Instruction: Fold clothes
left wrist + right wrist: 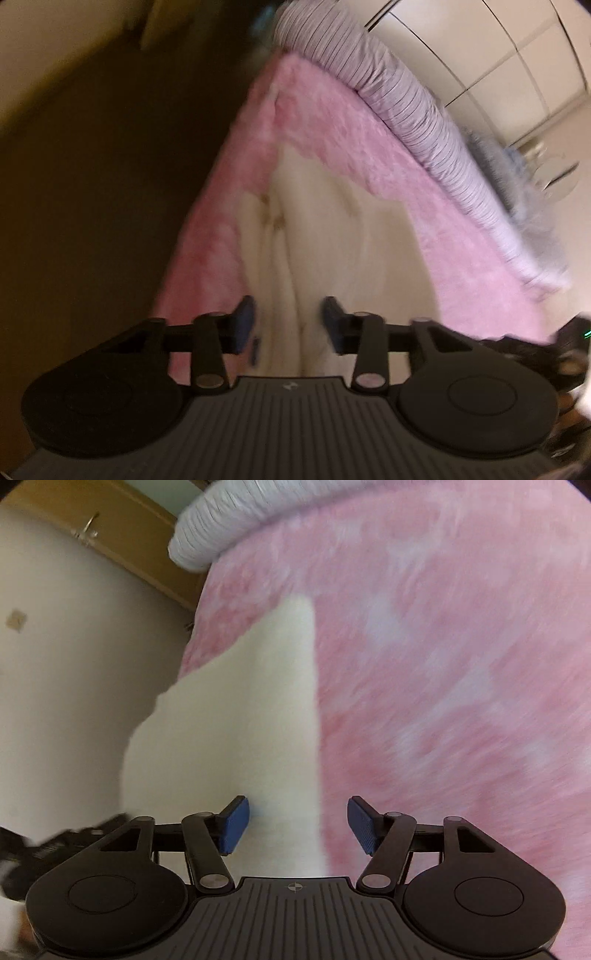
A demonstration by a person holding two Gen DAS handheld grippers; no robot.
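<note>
Looking over the bed's pink fuzzy blanket (461, 664), I see a cream garment (240, 716) lying lengthwise near its edge, folded or not I can't tell; left tongs (289, 325) and right tongs (298, 825) hover apart, empty.

Both wrist cameras look forward and down along their fingers, close over the pink blanket (424, 206); the left view faces its striped pillow (417, 114) edge, and both share the cream garment (251, 709)
</note>
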